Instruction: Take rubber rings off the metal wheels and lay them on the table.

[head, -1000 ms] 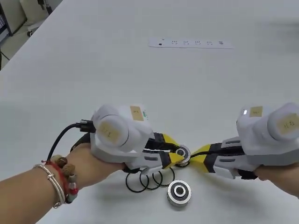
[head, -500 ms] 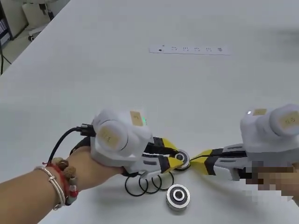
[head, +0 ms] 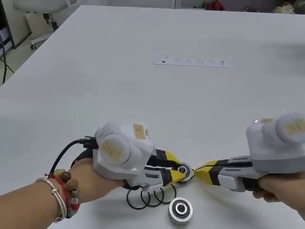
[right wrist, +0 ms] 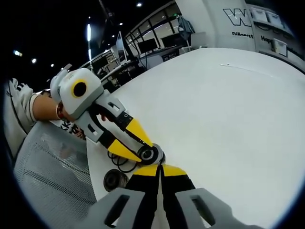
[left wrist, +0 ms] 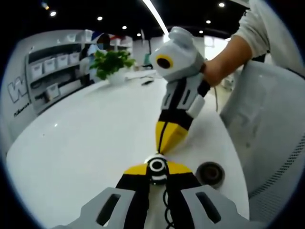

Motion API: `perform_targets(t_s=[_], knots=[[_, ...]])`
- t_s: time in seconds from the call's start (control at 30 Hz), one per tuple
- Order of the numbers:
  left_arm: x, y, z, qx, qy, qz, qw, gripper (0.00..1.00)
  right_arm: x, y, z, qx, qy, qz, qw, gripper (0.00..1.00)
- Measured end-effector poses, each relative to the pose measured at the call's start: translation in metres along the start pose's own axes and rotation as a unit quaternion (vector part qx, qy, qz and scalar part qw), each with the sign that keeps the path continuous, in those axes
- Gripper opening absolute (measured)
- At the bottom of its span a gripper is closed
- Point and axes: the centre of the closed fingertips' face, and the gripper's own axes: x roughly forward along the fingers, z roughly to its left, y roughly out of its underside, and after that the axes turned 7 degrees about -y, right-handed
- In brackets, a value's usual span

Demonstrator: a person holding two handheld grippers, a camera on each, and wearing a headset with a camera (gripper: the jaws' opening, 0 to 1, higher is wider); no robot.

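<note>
Head view first: yellow stickers (head: 138, 130) on both gripper bodies, print too small to read, and marks on the power strip (head: 192, 61) far up the table (head: 95, 86) no clearer. Left gripper (head: 180, 170) clamped tight on a metal wheel (head: 184, 171); right gripper (head: 198, 172) nose to nose with it, tips at the wheel's rim. Loose rubber rings (head: 151, 196) flat on the table just below the left gripper, second wheel (head: 180, 210) beside them. Left gripper view: big "W" on the wall (left wrist: 16, 88), wheel pinched between the yellow tips. Right gripper view: another "W" up top, smaller lettering blurred; jaws pressed together, anything between them impossible to tell.
</note>
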Motion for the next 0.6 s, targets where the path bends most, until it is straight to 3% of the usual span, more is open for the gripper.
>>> perform_targets(t_s=[0.6], knots=[[0.0012,0.0003,-0.0035,0.007,0.001,0.005,1.0,0.13,-0.0018,-0.0033,0.0036,0.018,0.001,-0.006,0.9998,0.0]])
